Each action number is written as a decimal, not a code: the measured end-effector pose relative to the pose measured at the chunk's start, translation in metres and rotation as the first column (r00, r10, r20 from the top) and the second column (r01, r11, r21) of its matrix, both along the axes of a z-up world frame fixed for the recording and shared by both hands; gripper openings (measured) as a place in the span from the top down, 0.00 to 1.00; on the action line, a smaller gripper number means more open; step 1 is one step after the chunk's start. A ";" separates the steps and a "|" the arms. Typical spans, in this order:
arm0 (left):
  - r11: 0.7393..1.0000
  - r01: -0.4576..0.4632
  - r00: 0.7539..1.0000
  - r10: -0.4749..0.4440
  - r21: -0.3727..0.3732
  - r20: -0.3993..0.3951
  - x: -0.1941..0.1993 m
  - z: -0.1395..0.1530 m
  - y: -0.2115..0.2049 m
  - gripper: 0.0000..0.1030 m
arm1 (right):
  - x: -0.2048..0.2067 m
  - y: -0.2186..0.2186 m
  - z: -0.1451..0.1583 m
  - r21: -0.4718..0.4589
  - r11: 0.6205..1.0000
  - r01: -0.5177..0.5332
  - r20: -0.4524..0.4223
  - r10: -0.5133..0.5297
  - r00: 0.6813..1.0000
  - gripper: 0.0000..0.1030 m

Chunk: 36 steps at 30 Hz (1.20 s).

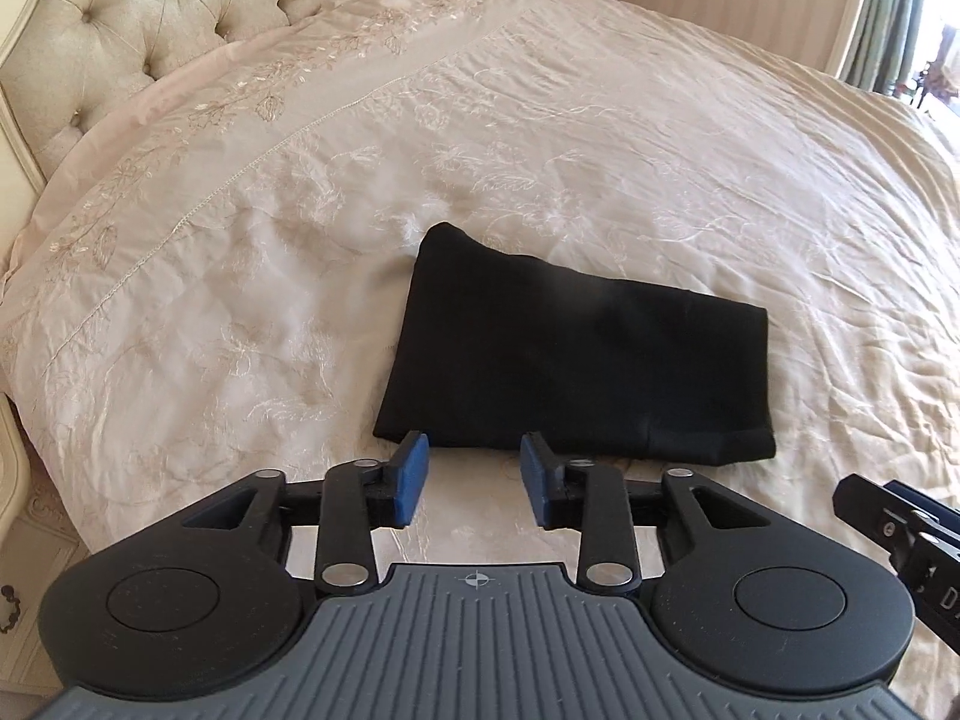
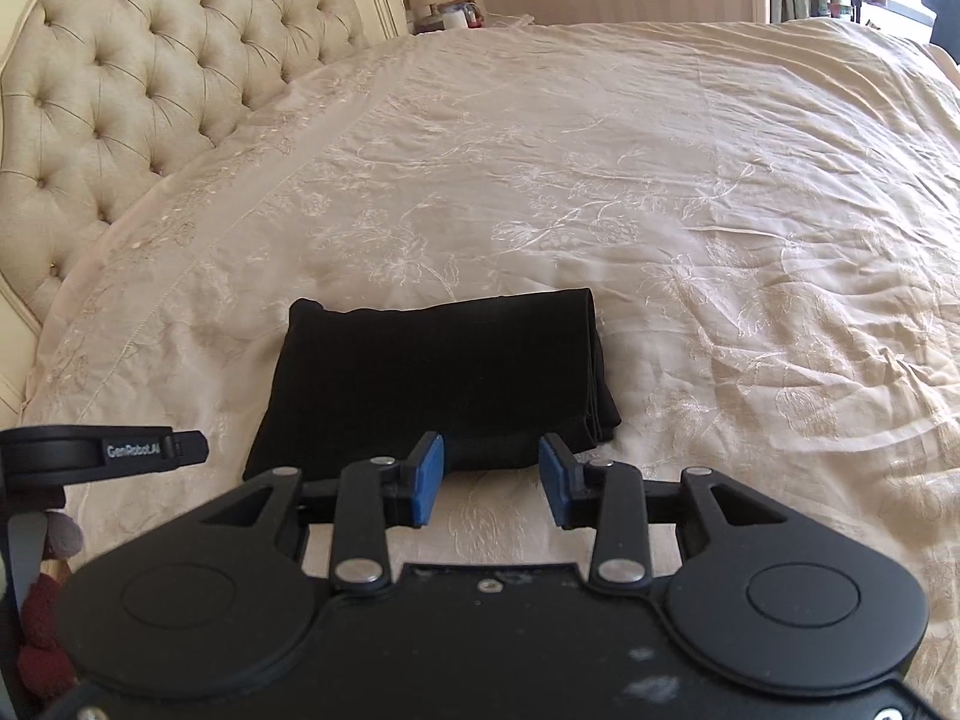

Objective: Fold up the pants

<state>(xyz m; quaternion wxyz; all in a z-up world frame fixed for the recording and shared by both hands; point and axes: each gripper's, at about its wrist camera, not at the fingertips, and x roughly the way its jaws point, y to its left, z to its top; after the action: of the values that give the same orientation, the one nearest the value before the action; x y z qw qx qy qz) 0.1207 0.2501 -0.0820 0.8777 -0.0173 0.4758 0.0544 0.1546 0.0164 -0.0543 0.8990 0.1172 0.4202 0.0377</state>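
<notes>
We see black pants [image 1: 558, 354] lying folded into a compact rectangle on a cream embroidered bedspread [image 1: 660, 150], near the tufted headboard [image 2: 150, 48]. Our left gripper [image 1: 474, 471] and right gripper [image 2: 492, 474] hover just short of the bundle, their blue-padded fingers [image 2: 429, 477] apart, gripping nothing.

- Left gripper [image 1: 474, 477] is pointing toward 12 o'clock, angled downward, blue pads [image 1: 410, 483] standing apart with nothing between.
- Right gripper [image 2: 491, 480] is sitting at its 3 o'clock, likewise parted and empty.
</notes>
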 end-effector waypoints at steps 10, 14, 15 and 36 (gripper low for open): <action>0.997 0.042 0.998 -0.045 0.062 0.048 -0.036 0.024 -0.022 0.59 | -0.035 0.000 0.027 -0.018 0.999 -0.041 0.060 0.042 0.997 0.61; 0.997 0.050 0.998 -0.052 0.060 0.046 -0.044 0.028 -0.024 0.55 | -0.048 0.000 0.034 -0.040 0.998 -0.041 0.077 0.044 0.996 0.61; 0.997 0.050 0.998 -0.052 0.062 0.042 -0.045 0.028 -0.025 0.55 | -0.051 -0.001 0.036 -0.043 0.998 -0.043 0.079 0.046 0.996 0.61; 0.997 0.042 0.999 -0.043 0.071 0.019 -0.061 0.031 -0.026 0.55 | -0.076 -0.001 0.045 -0.049 0.998 -0.049 0.084 0.053 0.995 0.61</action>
<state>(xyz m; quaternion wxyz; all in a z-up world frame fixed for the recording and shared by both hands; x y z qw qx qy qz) 0.0594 0.2237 -0.0511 0.8836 0.0233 0.4647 0.0525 0.0784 0.0149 -0.0092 0.9173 0.0836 0.3853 0.0558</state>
